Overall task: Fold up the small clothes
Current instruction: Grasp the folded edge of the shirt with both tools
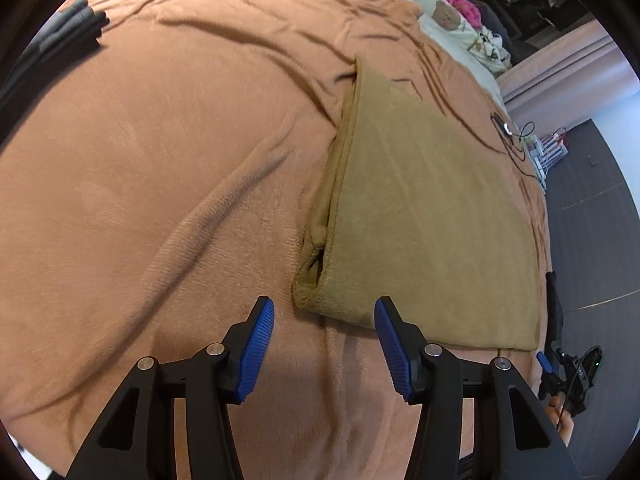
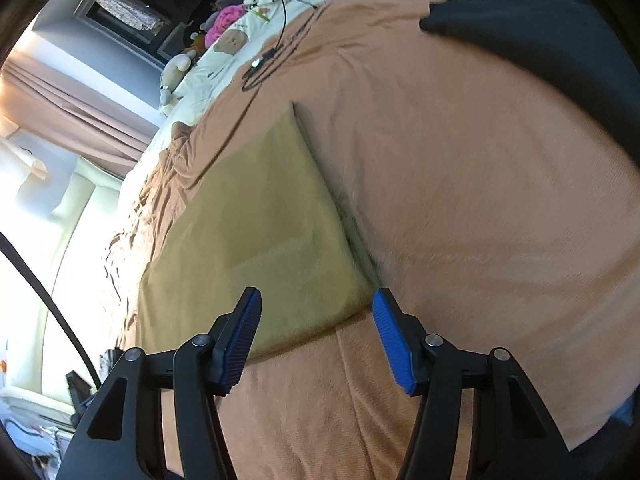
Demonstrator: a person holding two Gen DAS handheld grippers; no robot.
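Olive folded cloth (image 1: 432,216) lies lengthwise away from both tongs.

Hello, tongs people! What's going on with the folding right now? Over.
Left tongs open, at near left corner of olive cloth. Right tongs open, at its near right corner. Nothing held. Nothing in the way.

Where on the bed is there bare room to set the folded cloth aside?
The orange blanket is bare between the olive cloth and the dark folded clothes. The near strip by the left fingers is also free. Crowded beyond the cloth: cable and pillows.
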